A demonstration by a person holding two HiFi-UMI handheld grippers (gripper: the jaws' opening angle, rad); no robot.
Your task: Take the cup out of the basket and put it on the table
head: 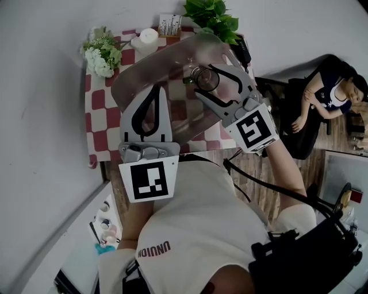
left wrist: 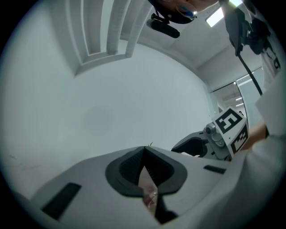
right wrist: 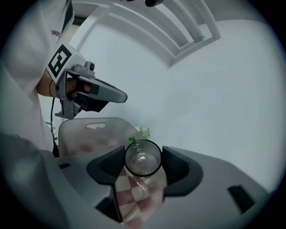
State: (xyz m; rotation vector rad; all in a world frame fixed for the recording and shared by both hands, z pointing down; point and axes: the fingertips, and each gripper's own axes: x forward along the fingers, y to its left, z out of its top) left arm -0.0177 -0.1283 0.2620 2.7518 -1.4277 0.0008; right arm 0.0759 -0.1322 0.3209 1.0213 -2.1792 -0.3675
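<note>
Two tongs reach over a desk [head: 96, 118] that is covered in a red-and-white checked cloth. A translucent grey basket [head: 172, 57] takes up most of the cloth.

From the basket's middle in the head view, a bunch of white flowers [head: 102, 54] sits at 10 o'clock. A pale candle [head: 148, 36] is at 11 and a small printed card [head: 169, 24] is near 12. A leafy green plant [head: 214, 17] stands at 1 o'clock.

The left tongs [head: 155, 92] come in from 7 o'clock with their tips over the basket's near-left part. In the left gripper view the dark pads [left wrist: 129, 167] are clenched and meet at the tips. Pink checks show through the slit below them. They may be nipping the basket's wall, but the view is too murky to settle it.

The right tongs [head: 206, 80] enter from 4 o'clock and are closed on a clear glass cup [right wrist: 143, 157], with one pad pressed to each side of it. In the right gripper view the cup's round mouth faces the camera, and a green handle [right wrist: 131, 140] pokes out at its 11 o'clock. Seen from the head, the cup lies inside the basket's outline at about 1 o'clock of the basket's middle, and the checks are visible through the plastic below it.

Farther right, at 3 o'clock and well away from the desk, a person [head: 322, 97] in dark clothes sits beside a wooden floor [head: 259, 172].
</note>
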